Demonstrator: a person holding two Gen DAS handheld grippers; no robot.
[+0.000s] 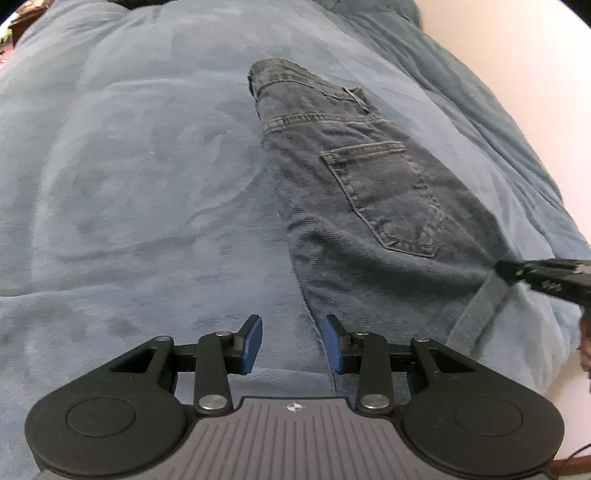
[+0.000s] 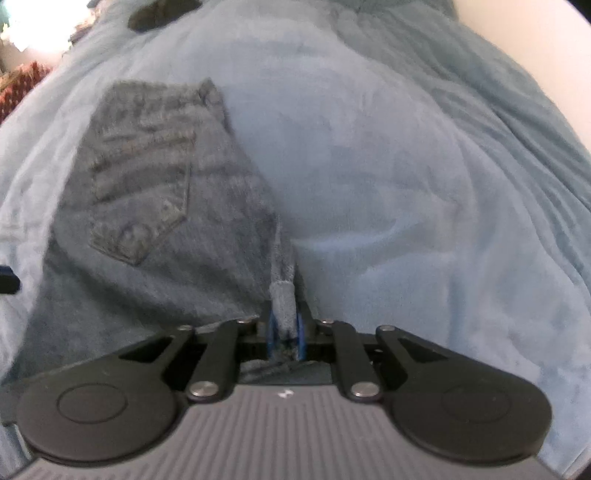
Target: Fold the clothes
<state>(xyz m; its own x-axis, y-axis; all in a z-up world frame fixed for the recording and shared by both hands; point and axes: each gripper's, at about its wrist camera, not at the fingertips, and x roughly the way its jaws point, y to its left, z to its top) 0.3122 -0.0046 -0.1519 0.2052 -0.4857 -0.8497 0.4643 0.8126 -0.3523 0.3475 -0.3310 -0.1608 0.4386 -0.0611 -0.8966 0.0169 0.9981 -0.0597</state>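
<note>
Dark blue jeans (image 1: 369, 206) lie flat on a blue blanket, back pocket (image 1: 388, 192) facing up. My left gripper (image 1: 293, 341) hovers open at their near left edge. The seam runs just by its right pad (image 1: 332, 343), and nothing is pinched. In the left wrist view my right gripper (image 1: 517, 273) reaches in from the right edge onto a raised fold of denim. The right wrist view is blurred. It shows the right gripper (image 2: 285, 328) shut on a narrow upright ridge of the jeans (image 2: 155, 221), with the cloth filling the gap between the blue pads.
The plush blue blanket (image 1: 129, 184) covers the whole bed. A pale surface (image 1: 535, 92) lies beyond its right edge. A red patterned item (image 2: 22, 88) and a dark object (image 2: 159, 11) sit at the far left and top. Part of a hand (image 1: 585, 347) shows at the right.
</note>
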